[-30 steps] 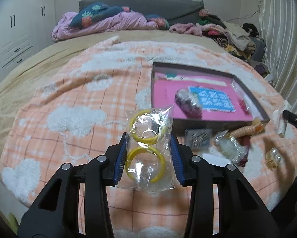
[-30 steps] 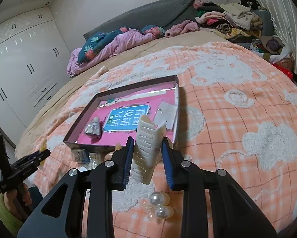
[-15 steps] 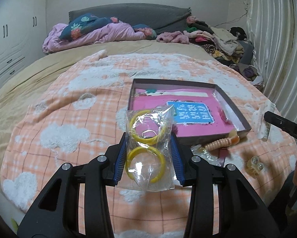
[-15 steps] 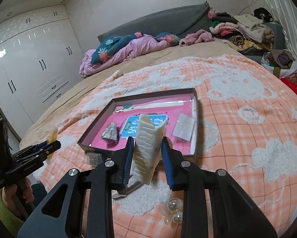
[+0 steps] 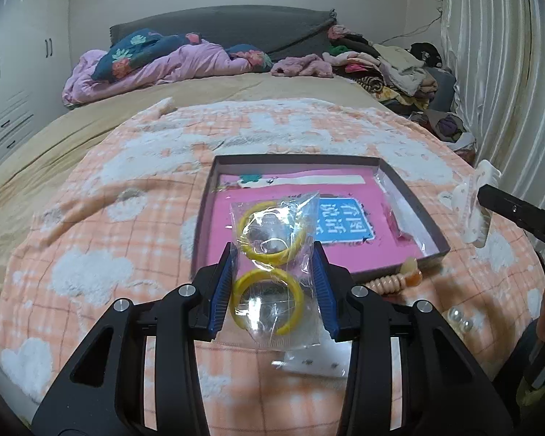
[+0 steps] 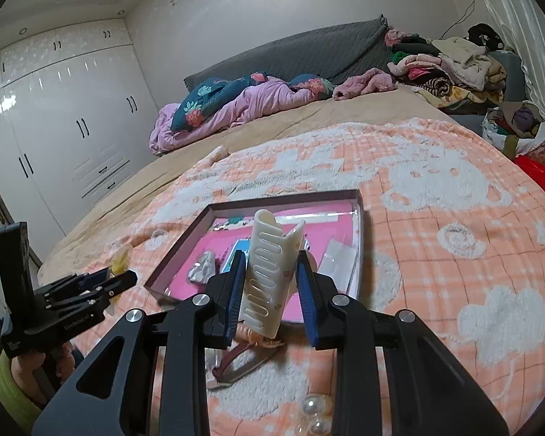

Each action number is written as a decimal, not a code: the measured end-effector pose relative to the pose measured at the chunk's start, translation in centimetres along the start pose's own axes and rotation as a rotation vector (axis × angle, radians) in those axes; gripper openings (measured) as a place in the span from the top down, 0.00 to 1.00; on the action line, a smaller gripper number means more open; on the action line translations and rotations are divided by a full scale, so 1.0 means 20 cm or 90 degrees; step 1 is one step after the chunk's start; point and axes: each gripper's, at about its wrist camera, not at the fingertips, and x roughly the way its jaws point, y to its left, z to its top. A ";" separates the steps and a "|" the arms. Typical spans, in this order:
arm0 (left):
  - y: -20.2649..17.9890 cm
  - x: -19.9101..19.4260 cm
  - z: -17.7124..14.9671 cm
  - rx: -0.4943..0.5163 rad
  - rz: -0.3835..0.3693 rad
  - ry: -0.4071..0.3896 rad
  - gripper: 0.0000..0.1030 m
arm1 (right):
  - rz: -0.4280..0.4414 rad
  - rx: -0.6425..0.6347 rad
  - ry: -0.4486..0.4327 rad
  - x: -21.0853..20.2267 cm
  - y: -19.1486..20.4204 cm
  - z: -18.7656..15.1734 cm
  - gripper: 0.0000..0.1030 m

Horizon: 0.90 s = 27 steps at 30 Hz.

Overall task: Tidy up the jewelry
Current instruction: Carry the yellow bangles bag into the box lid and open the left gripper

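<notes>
My left gripper [image 5: 274,287] is shut on a clear bag of yellow hoops [image 5: 272,254], held just in front of the near edge of the shallow box [image 5: 407,189]. The box has a pink lining and a blue card [image 5: 341,223] inside. My right gripper [image 6: 270,283] is shut on a cream slotted hair clip [image 6: 268,272], raised over the box's [image 6: 177,254] near corner. Seen from the left wrist, that clip [image 5: 472,205] hangs at the right beside the box. The left gripper [image 6: 101,283] shows at the left of the right wrist view.
On the orange checked blanket [image 5: 101,236] near the box lie a beige spiral hair tie [image 5: 388,283], pearl beads [image 5: 459,318], a flat clear packet [image 5: 316,363] and a brown hair clip [image 6: 243,359]. Piled clothes [image 5: 388,61] and a pink quilt [image 5: 156,69] sit at the bed's far end.
Both grippers have risen with their loads still held. The left one has shifted right, so the box now lies straight ahead of it. The right view has tilted up over the box.
</notes>
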 end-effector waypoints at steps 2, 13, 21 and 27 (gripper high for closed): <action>-0.02 0.02 0.02 0.003 -0.005 0.001 0.68 | 0.000 0.000 -0.001 0.01 0.00 0.03 0.74; -0.11 0.17 0.11 0.009 -0.033 0.005 0.68 | 0.013 -0.018 -0.003 0.07 0.01 0.17 0.74; -0.15 0.27 0.15 0.009 -0.045 0.018 0.68 | 0.007 -0.014 -0.002 0.13 -0.02 0.24 0.74; -0.19 0.32 0.16 0.015 -0.051 0.036 0.68 | 0.009 -0.028 0.020 0.24 -0.04 0.31 0.74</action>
